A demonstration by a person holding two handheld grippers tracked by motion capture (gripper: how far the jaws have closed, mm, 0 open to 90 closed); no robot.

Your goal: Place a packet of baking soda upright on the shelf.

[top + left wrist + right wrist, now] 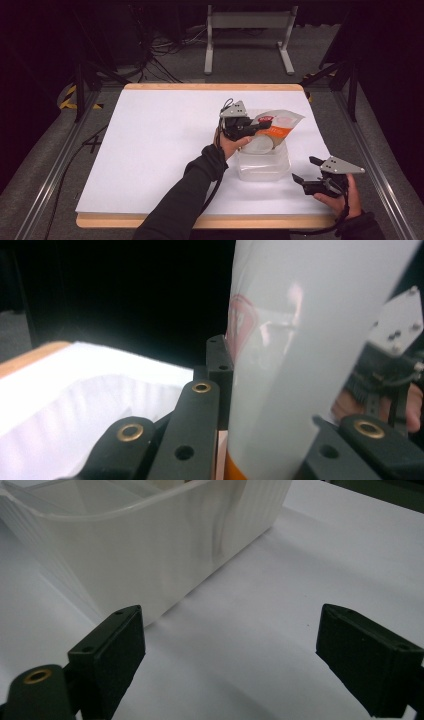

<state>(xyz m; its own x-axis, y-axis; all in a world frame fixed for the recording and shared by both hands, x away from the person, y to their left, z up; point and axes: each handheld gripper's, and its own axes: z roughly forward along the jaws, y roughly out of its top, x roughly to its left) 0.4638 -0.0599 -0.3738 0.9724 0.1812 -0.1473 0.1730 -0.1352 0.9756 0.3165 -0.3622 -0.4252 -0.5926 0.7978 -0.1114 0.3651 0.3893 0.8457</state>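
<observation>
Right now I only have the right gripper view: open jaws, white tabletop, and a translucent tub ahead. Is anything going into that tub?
Observer: Yes. In the high view the left gripper holds a white and orange pouch over the clear plastic container.
Operator: Is the grip firm, or just a touch?
Observer: In the left gripper view the pouch stands between the jaws, which are shut on it.
Operator: Where is my gripper relative to the tub?
Observer: The high view shows the right gripper open, beside the container's right side and apart from it, near the front edge of the table.
</observation>
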